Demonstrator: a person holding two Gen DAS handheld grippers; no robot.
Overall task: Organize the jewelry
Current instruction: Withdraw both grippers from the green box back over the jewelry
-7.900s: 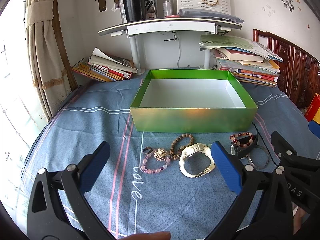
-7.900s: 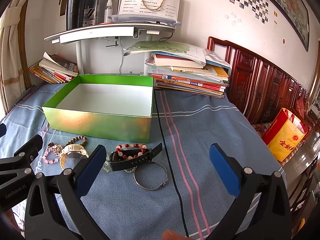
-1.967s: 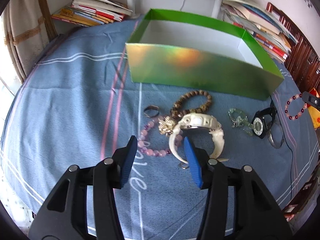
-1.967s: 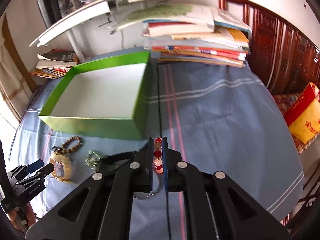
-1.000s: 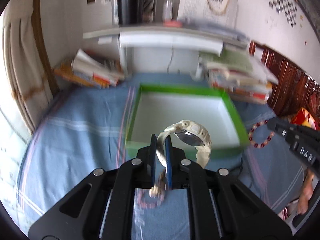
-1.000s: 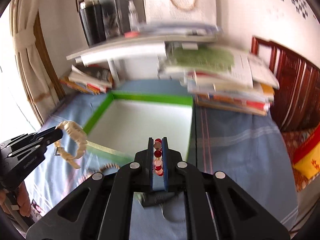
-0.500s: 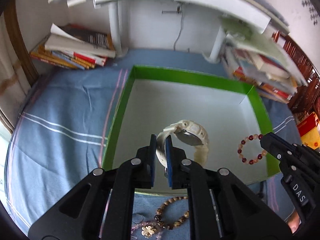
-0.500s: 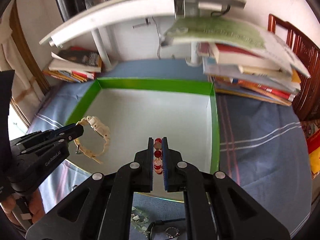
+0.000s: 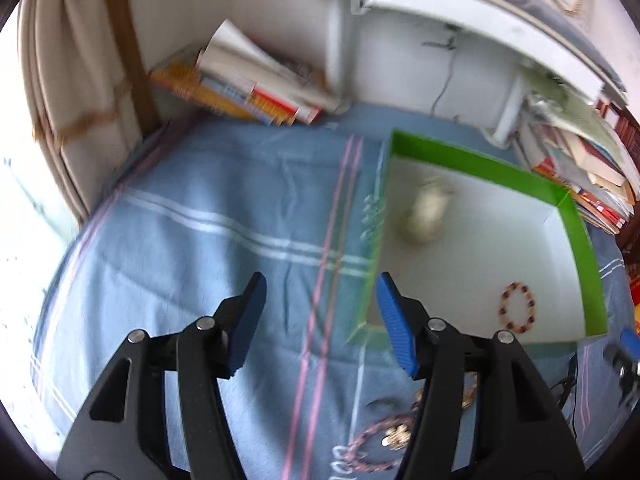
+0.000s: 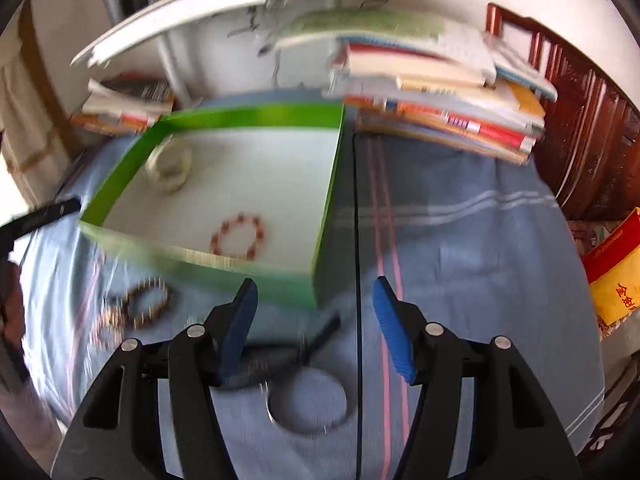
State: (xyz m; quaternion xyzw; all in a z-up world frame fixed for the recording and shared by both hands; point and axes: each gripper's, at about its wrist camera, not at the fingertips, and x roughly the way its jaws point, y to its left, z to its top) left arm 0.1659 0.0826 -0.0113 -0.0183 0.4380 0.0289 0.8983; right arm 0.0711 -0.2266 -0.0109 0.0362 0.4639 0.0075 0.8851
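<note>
Jewelry is split: watch (image 9: 426,216) and red bracelet (image 10: 239,236) lie in the box (image 10: 326,196) ahead of the jaws, the rest on the cloth beneath them. Left gripper (image 9: 320,322) and right gripper (image 10: 314,326) both stand spread, empty. Bangle (image 10: 308,404), just under the right jaws, looks light, stiff and slippery; I'd pinch across its rim

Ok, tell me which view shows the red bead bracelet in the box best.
The right wrist view: the red bead bracelet lies near mid-frame, unobstructed on the green box floor, though motion-blurred. In the left wrist view it appears smaller, near the frame's right edge.
</note>
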